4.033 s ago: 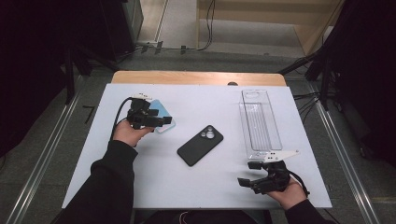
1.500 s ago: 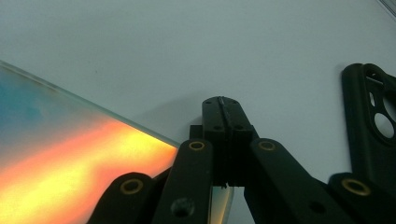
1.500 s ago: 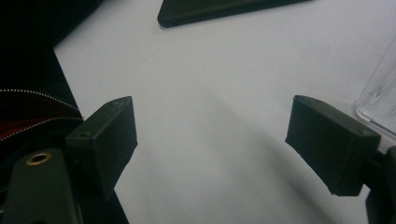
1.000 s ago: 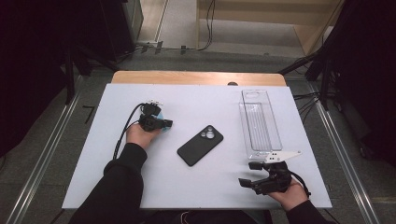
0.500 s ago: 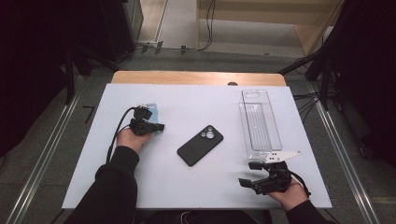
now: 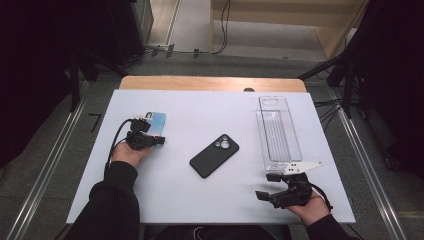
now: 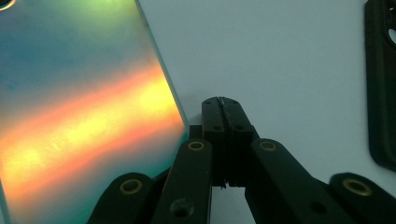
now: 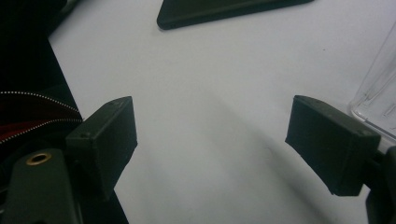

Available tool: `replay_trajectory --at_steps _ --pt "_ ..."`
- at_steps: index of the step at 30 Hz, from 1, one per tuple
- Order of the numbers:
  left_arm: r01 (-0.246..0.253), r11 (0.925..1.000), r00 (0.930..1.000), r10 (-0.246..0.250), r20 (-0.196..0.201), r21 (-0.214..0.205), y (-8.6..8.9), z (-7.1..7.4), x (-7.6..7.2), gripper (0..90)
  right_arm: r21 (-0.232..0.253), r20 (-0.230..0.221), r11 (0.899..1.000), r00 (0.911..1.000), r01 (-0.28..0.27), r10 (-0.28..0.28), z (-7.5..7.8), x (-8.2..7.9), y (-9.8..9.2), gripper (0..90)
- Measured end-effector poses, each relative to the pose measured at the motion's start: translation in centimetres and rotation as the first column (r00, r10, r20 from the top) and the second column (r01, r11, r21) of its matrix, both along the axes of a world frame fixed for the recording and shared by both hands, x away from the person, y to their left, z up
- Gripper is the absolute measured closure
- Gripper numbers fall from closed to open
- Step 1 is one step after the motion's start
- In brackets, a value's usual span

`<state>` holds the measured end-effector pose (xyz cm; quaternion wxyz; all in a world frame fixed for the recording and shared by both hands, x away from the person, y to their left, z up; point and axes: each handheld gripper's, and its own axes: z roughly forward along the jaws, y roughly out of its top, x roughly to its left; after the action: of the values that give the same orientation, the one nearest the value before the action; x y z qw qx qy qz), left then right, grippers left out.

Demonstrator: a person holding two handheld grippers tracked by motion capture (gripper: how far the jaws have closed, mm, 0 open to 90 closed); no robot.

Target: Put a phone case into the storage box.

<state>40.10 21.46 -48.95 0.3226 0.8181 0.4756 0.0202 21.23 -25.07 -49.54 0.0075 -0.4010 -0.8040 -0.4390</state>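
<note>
An iridescent blue phone [image 6: 156, 121] lies flat at the left of the white table [image 6: 210, 115]. My left gripper [image 6: 148, 138] sits just in front of it, jaws shut with nothing between them. In the left gripper view the closed jaw tips [image 7: 223, 105] rest on the table beside the iridescent phone's [image 7: 79, 102] near corner. A black phone [image 6: 214, 155] lies camera side up at the table's middle. Near the front right, my right gripper [image 6: 274, 194] stands open and holds nothing. Its jaws [image 8: 210, 126] show bare table between them.
A clear plastic tray [image 6: 278, 134] stands lengthwise at the right, just beyond the right gripper, and its corner [image 8: 378, 98] shows beside the right jaw. The black phone's edge [image 7: 380, 84] shows at the right of the left gripper view. Cables trail from both grippers.
The left hand has slid left and a little toward the near edge, uncovering more of the iridescent phone. The right hand has stayed still.
</note>
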Motion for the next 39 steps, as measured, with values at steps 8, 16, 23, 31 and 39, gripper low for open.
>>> replay_trajectory --at_steps 8,16,23,31,39 --pt "-0.006 0.9991 0.9999 0.006 0.012 -0.041 0.9 0.2 -0.4 83.3 -0.002 0.003 1.0 1.0 -0.006 0.006 0.0 0.1 0.1 14.3" --pt "0.077 0.9883 0.9961 -0.07 0.053 -0.132 0.6 2.1 -2.6 57.5 0.006 0.006 1.0 1.0 0.0 0.0 0.0 0.2 0.0 14.3" --pt "0.141 0.97 0.9887 -0.128 0.078 -0.198 0.8 2.4 -5.6 34.9 0.019 0.011 1.0 0.9999 -0.006 0.006 0.1 0.4 0.1 14.3" --pt "0.178 0.9653 0.9826 -0.164 0.088 -0.191 0.8 2.4 -8.4 31.0 0.023 0.014 1.0 0.9999 -0.008 0.008 0.2 0.6 0.2 14.3" --pt "0.241 0.9537 0.9698 -0.229 0.083 -0.18 -0.3 2.3 -11.0 30.8 0.021 0.01 1.0 0.9999 -0.014 0.013 0.1 0.8 0.2 14.3"
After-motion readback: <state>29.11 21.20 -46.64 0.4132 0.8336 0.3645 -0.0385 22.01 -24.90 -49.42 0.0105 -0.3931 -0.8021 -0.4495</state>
